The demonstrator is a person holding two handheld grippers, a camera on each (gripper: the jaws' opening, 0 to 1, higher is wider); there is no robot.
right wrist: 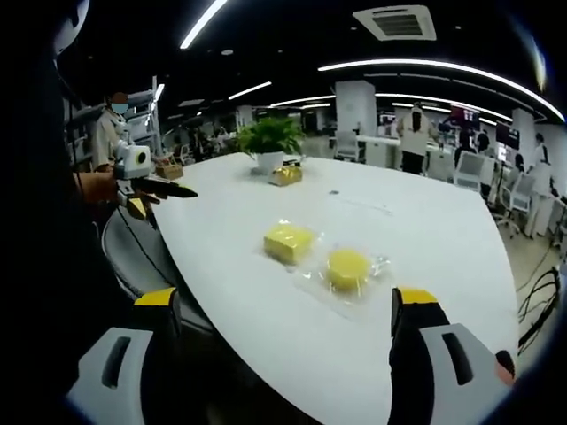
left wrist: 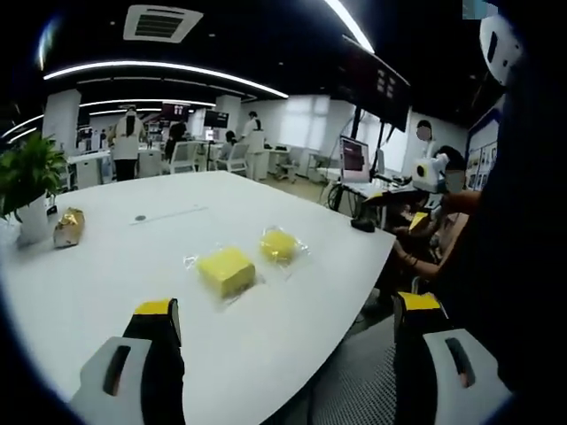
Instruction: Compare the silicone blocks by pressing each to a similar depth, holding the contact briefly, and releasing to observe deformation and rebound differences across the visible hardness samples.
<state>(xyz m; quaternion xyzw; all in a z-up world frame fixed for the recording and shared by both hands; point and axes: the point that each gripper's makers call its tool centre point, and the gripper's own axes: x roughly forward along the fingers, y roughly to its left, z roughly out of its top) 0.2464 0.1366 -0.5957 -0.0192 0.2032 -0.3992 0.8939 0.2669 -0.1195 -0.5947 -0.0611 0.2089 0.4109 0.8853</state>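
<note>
Two yellow silicone blocks in clear wrappers lie side by side on the white table [left wrist: 133, 266]. In the left gripper view the square block [left wrist: 226, 270] is nearer and the rounder block [left wrist: 278, 244] lies just beyond it. My left gripper [left wrist: 285, 310] is open and empty, short of the square block, with its right jaw past the table edge. In the right gripper view the rounder block [right wrist: 347, 268] is nearer, with the square block [right wrist: 288, 242] to its left. My right gripper [right wrist: 286, 305] is open and empty, short of both blocks at the table [right wrist: 443, 239] edge.
A potted plant [left wrist: 27, 177] [right wrist: 270, 137] and a gold-wrapped item [left wrist: 68, 227] [right wrist: 286, 174] stand at the table's far end. Another person sits beside the table holding a white gripper device [left wrist: 431, 173] [right wrist: 133, 162]. Office desks, chairs and people fill the background.
</note>
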